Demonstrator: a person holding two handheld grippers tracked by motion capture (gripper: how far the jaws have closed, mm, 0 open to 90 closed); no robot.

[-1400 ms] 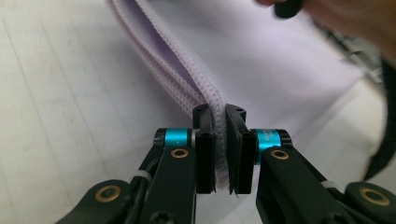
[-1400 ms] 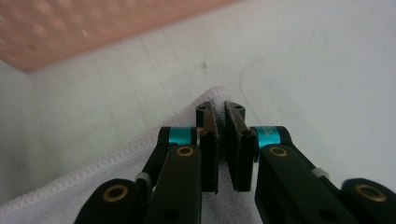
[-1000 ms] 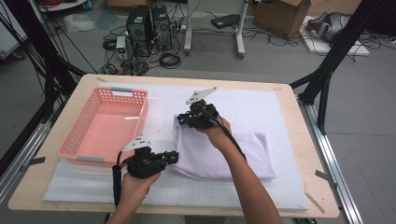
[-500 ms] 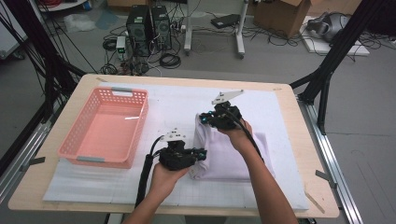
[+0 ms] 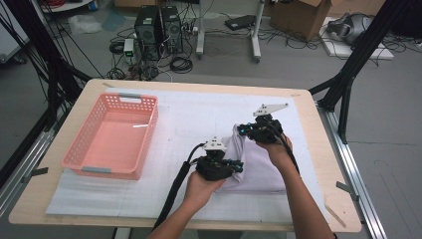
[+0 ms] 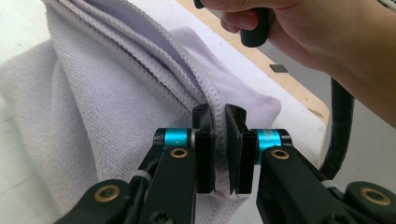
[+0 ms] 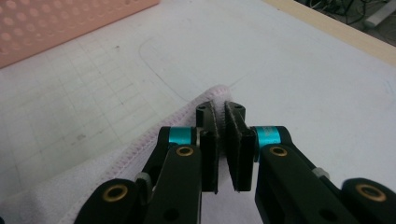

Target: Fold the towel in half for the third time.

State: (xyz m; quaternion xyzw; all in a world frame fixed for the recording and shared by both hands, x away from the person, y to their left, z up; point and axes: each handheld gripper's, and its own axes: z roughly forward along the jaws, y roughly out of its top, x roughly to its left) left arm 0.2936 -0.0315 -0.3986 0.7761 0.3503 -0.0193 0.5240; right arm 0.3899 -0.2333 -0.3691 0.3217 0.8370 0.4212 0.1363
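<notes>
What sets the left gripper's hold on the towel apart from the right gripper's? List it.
1. The left gripper pinches a thick folded hem of the lilac towel; the right gripper pinches a corner.
2. In the high view the left gripper sits at the towel's near left edge, the right gripper at its far left corner.
Both are shut on the towel.

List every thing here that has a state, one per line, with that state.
Towel: lilac, partly folded, its edge lifted off the mat at two points.
Left gripper: shut on the towel's hem.
Right gripper: shut on the towel's corner.
Basket: upright, nothing inside.
</notes>
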